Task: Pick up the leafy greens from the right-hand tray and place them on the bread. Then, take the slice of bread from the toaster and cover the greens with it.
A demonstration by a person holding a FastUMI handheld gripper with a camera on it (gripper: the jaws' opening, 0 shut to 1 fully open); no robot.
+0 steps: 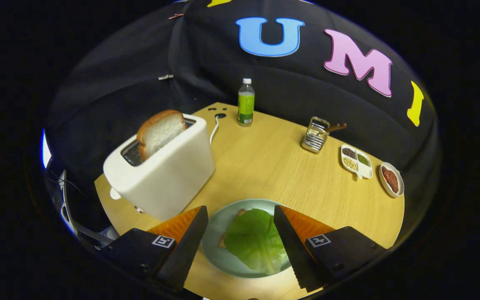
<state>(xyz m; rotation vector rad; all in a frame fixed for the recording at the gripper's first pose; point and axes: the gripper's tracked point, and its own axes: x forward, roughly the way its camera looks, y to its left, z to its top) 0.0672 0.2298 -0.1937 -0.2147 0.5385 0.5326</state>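
Observation:
A green lettuce leaf (253, 241) lies on a slice of bread (238, 214) whose edges peek out from under it, both on a pale green plate (215, 241). My gripper (240, 216) hangs above the plate, its two fingers wide apart and nothing between them; the leaf shows in the gap below. A white toaster (161, 171) stands beyond the left finger, with a slice of bread (159, 132) sticking up out of its slot.
On the wooden table (273, 166), a green-labelled bottle (246, 102) stands at the back. To the right are a metal wire rack (316, 135), a divided white tray (356, 161) of toppings and a small dish (391, 179) of red food. The toaster's cord (215, 127) runs back.

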